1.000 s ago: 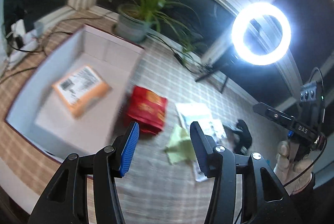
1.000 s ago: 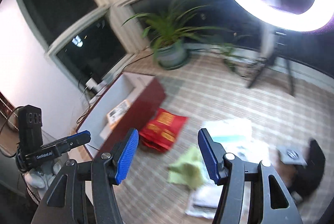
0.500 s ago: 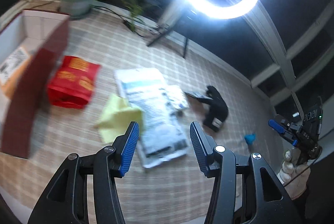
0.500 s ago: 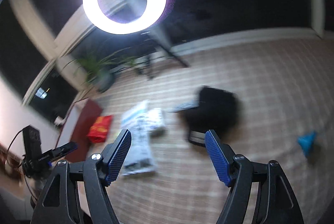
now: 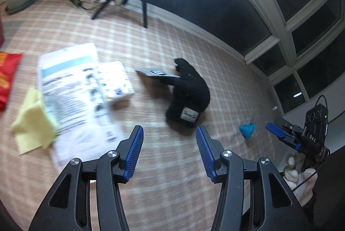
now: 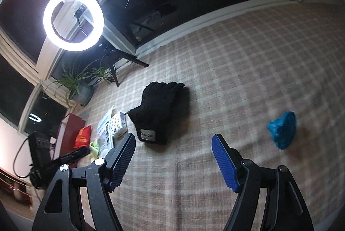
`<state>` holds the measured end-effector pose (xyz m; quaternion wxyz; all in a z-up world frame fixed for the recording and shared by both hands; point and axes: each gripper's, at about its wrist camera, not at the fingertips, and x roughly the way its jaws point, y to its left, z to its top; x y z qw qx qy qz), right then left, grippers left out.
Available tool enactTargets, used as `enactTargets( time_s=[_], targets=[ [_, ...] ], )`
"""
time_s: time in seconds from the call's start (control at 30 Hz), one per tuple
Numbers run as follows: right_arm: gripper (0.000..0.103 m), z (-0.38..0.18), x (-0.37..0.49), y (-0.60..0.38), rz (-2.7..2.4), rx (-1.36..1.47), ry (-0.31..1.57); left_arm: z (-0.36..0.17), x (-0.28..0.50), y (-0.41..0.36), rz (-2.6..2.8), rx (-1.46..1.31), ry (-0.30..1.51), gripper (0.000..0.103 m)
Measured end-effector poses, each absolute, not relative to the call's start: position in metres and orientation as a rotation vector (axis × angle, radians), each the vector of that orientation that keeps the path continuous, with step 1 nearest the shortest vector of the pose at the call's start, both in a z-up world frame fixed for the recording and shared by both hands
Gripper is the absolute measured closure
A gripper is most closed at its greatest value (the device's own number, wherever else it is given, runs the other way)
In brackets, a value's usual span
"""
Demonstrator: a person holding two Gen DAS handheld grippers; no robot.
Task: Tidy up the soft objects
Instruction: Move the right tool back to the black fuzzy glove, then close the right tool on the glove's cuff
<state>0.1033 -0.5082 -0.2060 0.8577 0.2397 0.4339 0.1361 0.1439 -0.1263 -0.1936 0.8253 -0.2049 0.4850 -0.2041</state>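
Both grippers are hovering over the checked floor mat [image 6: 248, 63], pointing down at it.

Left gripper [image 5: 169, 150]: jaws are standing apart, nothing between the blue pads, touching nothing. Bare mat is showing in the gap.

Right gripper [image 6: 173, 158]: jaws are standing wide apart and empty, pads touching nothing. In the left wrist view this gripper is showing at the right edge, held by a hand in a white glove [image 5: 298, 172].

Soft things lying on the mat:
- Black glove [image 6: 160, 111], with a white label at its cuff, is lying near the middle of the mat, just beyond both grippers' fingertips and clear of them. A grey card [image 5: 156, 73] is lying against its far side.
- Blue rag [image 6: 282, 130], crumpled, is lying well apart from the glove toward the right edge of the mat.
- Yellow cloth [image 5: 32, 123] is lying toward the left edge, touching a large white printed bag [image 5: 71, 97].
- A small white pack [image 5: 114, 82] is resting on that bag.
- Red bag [image 5: 6, 78] is lying at the far left, beside a dark red box [image 6: 70, 134].

Ring light [image 6: 73, 19] and potted plant [image 6: 79, 88] are standing at the far edge by the windows.
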Motion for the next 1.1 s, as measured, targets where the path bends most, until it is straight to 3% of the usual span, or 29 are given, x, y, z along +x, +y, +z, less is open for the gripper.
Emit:
enactTargets(
  time_s=[0.5, 1.1],
  targets=[
    [0.033, -0.263, 0.216, -0.455, 0.426, 0.510, 1.080, -0.234, 0.204, -0.187, -0.424, -0.425, 1.110, 0.053],
    [0.033, -0.298, 0.255, -0.451, 0.465, 0.596, 1.165, -0.255, 0.235, -0.207, -0.406, -0.438, 1.140, 0.053]
  ],
)
